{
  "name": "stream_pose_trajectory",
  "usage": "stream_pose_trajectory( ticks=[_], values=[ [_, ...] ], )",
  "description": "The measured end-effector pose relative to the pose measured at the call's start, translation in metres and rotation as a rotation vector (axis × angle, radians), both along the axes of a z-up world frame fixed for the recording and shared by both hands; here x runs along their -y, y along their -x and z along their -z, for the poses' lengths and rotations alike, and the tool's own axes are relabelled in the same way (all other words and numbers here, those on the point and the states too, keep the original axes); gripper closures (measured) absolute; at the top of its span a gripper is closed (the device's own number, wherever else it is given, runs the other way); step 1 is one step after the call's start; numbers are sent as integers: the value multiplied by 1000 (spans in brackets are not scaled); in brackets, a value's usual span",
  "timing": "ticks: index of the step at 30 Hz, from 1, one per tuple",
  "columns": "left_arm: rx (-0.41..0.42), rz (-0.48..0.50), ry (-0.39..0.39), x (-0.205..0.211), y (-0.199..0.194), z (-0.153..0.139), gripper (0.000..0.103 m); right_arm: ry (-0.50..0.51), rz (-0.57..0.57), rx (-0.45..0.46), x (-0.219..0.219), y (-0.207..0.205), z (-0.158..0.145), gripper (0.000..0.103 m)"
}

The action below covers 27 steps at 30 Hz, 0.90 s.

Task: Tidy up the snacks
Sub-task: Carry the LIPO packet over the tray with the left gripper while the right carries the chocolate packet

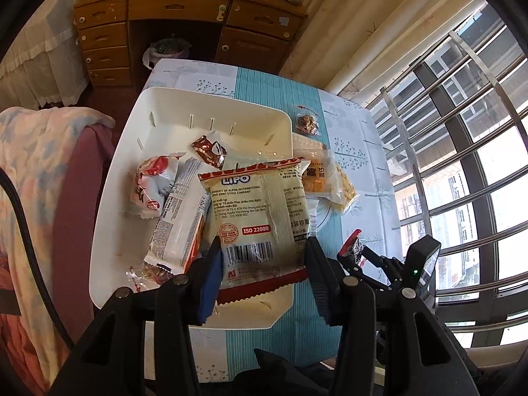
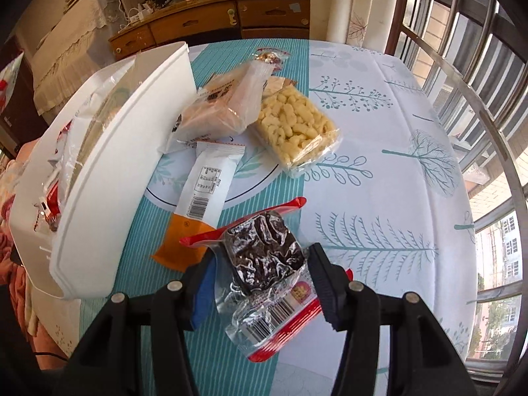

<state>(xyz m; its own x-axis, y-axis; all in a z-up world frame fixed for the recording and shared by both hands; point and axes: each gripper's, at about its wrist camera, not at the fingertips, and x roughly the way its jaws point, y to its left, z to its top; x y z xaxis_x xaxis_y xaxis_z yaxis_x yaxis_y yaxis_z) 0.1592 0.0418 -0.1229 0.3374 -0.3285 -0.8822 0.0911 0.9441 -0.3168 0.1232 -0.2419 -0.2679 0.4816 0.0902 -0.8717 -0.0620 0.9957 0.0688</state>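
My left gripper (image 1: 262, 247) is over the white bin (image 1: 211, 109), its fingers on either side of a cream LIPO snack pack (image 1: 257, 217) with red edges. The bin also holds a long white pack (image 1: 180, 217), a red-and-white pack (image 1: 151, 184) and a small brown candy (image 1: 209, 150). My right gripper (image 2: 260, 257) is shut on a red-edged pack of dark cake (image 2: 264, 257) above the tablecloth; it also shows in the left wrist view (image 1: 354, 249). On the table lie a clear bag of puffed corn (image 2: 295, 128), a white-and-orange bar (image 2: 201, 198) and a bread pack (image 2: 224, 105).
The table has a white and teal tree-print cloth (image 2: 379, 198). A small walnut packet (image 1: 307, 122) lies past the bin. A wooden dresser (image 1: 184, 23) stands behind, a window with metal bars (image 1: 462, 132) at the right, and a blanket-covered chair (image 1: 39, 198) at the left.
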Motion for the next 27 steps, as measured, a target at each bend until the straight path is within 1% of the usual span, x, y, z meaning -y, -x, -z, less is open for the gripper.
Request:
stream_pose_trajectory(
  ticks=[7, 14, 17, 21, 27],
  values=[
    [47, 69, 13, -22, -2, -4, 57, -62, 99, 99, -14, 4, -39, 49],
    [109, 151, 52, -41, -5, -4, 57, -113, 130, 174, -43, 7, -71, 49],
    [141, 183, 82, -47, -8, -6, 57, -131, 123, 191, -58, 3, -80, 49],
    [162, 227, 112, -53, -13, -6, 56, -173, 107, 199, -78, -2, -89, 49],
    [162, 227, 147, -65, -23, 2, 56, -222, 56, 173, -107, -16, -92, 49]
  ],
)
